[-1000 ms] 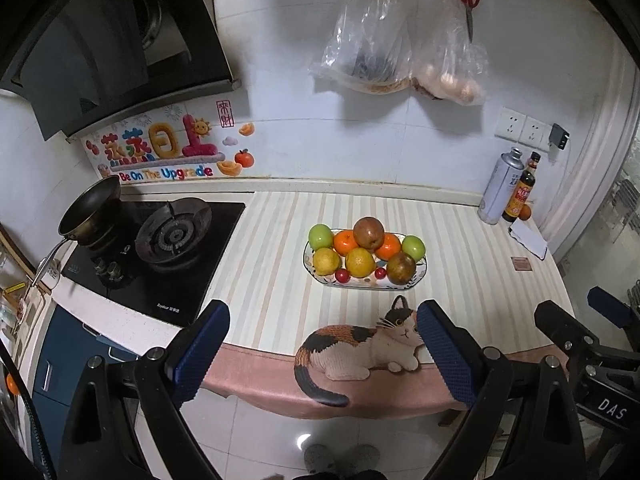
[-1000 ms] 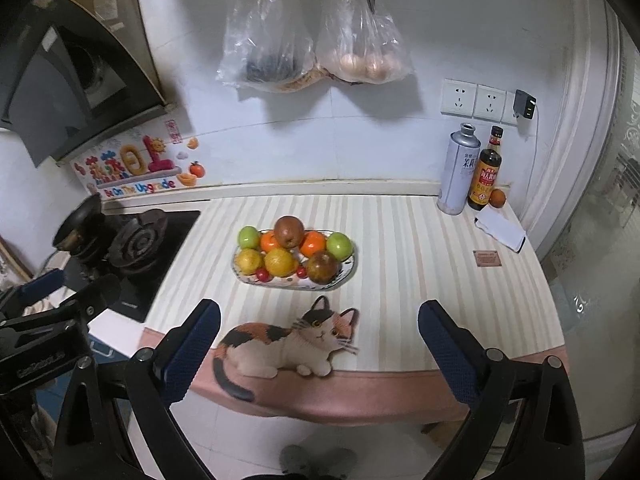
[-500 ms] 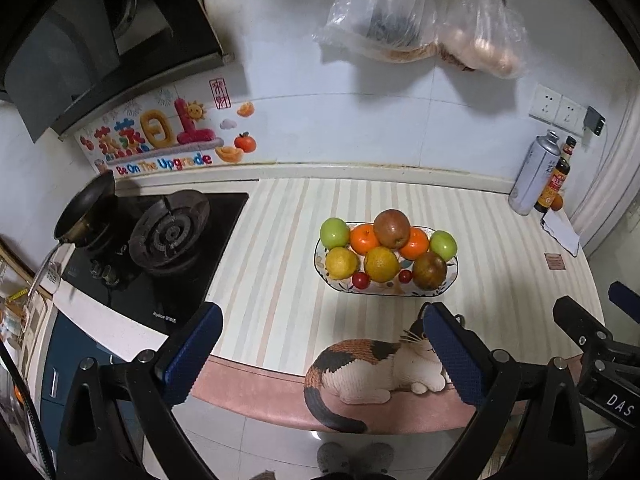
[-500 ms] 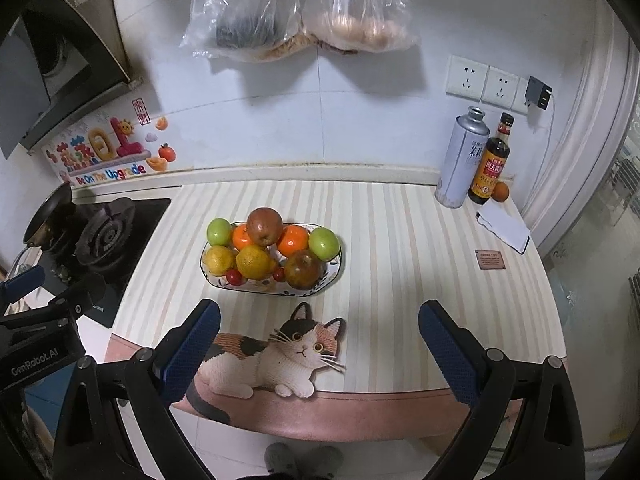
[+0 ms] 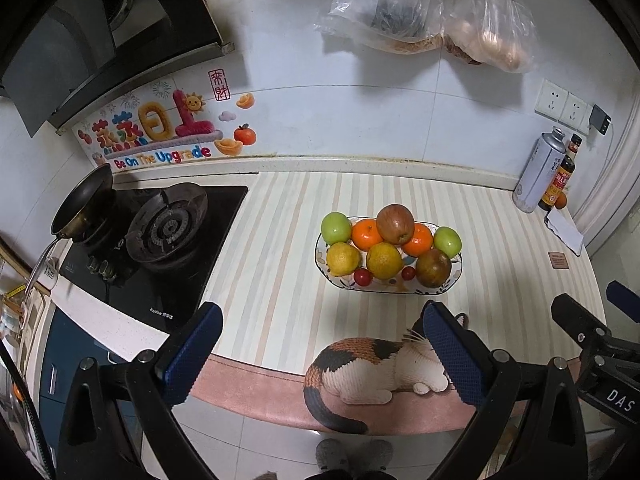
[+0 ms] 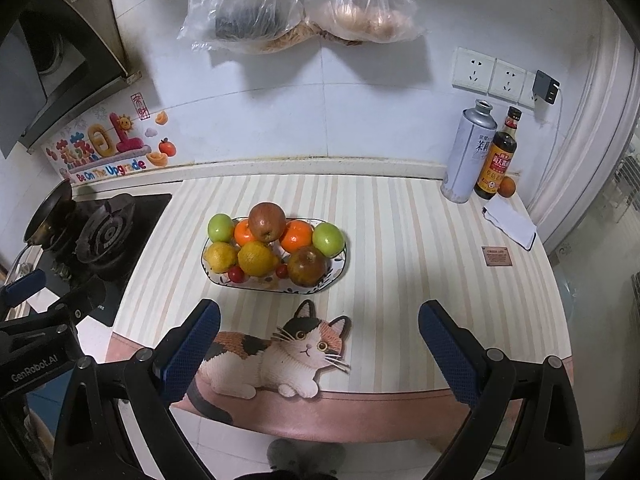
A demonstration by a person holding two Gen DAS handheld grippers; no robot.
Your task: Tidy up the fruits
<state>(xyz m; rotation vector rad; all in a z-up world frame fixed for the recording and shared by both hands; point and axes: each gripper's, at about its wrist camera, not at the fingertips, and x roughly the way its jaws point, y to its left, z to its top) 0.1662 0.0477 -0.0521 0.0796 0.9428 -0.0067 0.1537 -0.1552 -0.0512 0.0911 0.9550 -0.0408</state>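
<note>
Fruit piled in the dish, both grippers empty.
We hold the left gripper [image 5: 320, 344] and right gripper [image 6: 319, 340] wide open before the dish [image 6: 338, 270], whose fruits [image 6: 267, 222] sit heaped; any grasp should take the top apple squarely.

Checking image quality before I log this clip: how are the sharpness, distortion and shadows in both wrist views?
Left wrist view: sharp; fisheye bends the counter edge, corners vignetted black, fruit plate evenly lit. Right wrist view: equally sharp; hanging bags cast soft shadows on the wall, the curved frame at right bows strongly, no harsh glare on the fruit.
</note>
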